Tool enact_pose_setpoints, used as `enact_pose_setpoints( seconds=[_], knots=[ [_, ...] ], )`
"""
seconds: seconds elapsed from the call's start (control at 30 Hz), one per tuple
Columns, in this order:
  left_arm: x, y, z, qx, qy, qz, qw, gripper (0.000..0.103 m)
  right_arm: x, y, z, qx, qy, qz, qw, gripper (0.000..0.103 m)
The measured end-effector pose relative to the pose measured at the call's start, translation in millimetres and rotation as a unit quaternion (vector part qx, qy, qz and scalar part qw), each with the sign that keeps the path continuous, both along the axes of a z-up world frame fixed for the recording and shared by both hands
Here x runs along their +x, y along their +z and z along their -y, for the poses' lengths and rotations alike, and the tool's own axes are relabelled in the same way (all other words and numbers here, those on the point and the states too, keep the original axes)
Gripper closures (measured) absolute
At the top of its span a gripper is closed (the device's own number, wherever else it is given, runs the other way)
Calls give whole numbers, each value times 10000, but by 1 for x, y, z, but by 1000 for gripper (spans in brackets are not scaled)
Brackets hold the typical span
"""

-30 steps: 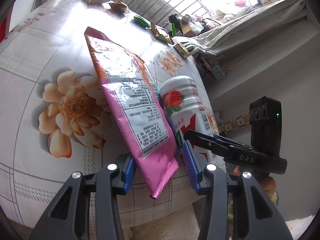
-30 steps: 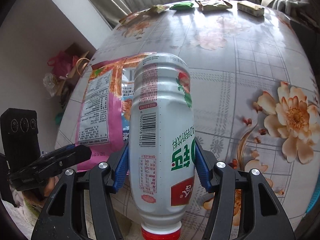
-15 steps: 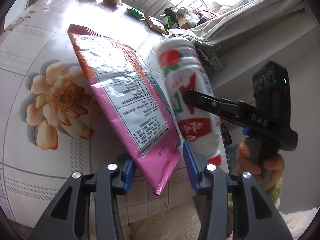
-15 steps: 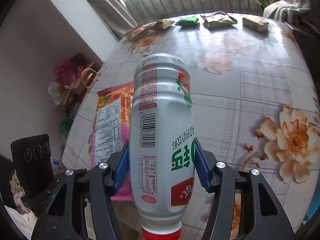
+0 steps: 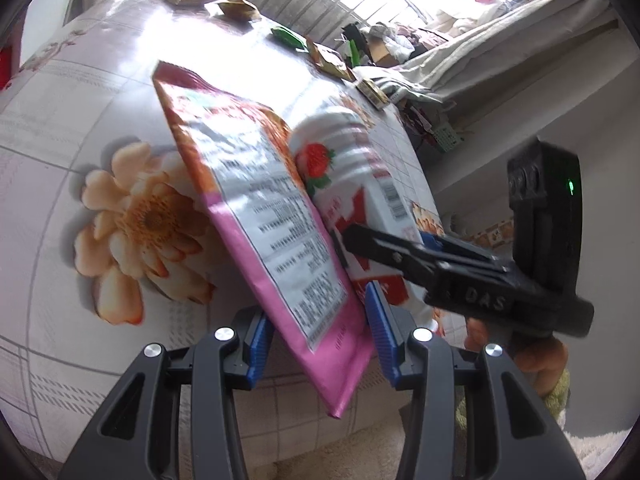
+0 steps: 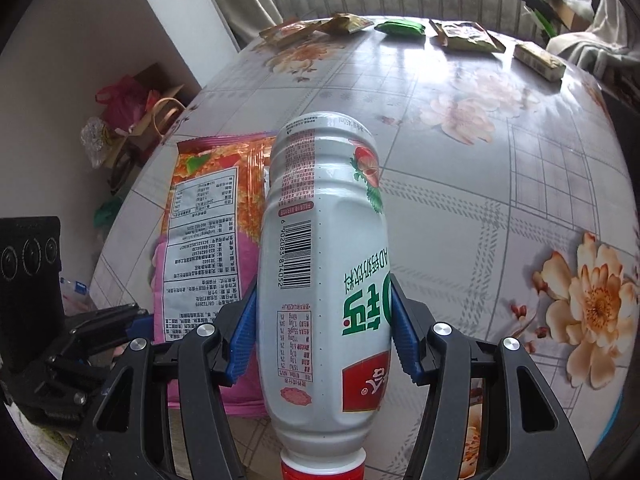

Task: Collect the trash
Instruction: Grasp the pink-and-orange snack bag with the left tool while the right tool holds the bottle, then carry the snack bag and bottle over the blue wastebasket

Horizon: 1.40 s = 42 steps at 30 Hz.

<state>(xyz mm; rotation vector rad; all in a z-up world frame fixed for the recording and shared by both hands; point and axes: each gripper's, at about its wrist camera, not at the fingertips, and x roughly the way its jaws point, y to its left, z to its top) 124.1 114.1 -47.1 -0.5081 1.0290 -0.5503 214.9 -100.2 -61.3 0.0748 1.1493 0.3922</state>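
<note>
A pink snack bag (image 5: 248, 184) hangs slantwise above the table, and my left gripper (image 5: 318, 344) is shut on its lower end. Right beside it my right gripper (image 6: 322, 328) is shut on a white drink bottle (image 6: 320, 240) with a strawberry label, its red cap towards the camera. In the left wrist view the bottle (image 5: 348, 168) shows partly behind the bag, with the right gripper (image 5: 400, 252) and a hand around it. In the right wrist view the bag (image 6: 204, 232) lies left of the bottle, the left gripper (image 6: 120, 320) at its lower corner.
The table's floral cloth (image 6: 500, 160) stretches ahead. Along its far edge lie several wrappers (image 6: 292, 32), a green packet (image 6: 400, 26) and a small box (image 6: 538, 60). Bags (image 6: 128, 104) sit on the floor at the left; a cluttered bed (image 5: 500, 48) is at the right.
The right gripper swung the bottle up and tilted it beside the bag, then brought it back lower and close behind the bag. Both grips stayed as they were.
</note>
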Motion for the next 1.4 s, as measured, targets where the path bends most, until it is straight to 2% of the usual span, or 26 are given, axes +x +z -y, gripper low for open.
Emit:
enact_pose_setpoints(
  seconds=[0.1, 0.23, 0.53, 0.7, 1.4],
  knots=[
    [9, 1, -6, 43, 152, 24, 9999, 61, 2, -2, 1, 71, -14, -20, 10000, 48],
    [24, -1, -9, 167, 354, -41, 9992, 72, 3, -1, 1, 109, -47, -35, 9999, 48],
    [35, 4, 5, 585, 414, 65, 9974, 85, 4, -3, 9, 376, -264, -113, 9989, 48],
    [34, 12, 15, 733, 341, 220, 9965, 97, 1, -3, 13, 524, -407, -126, 9977, 48],
    [14, 37, 36, 751, 108, 541, 9956, 99, -21, 25, 41, 899, -938, 125, 9914, 48]
  ],
)
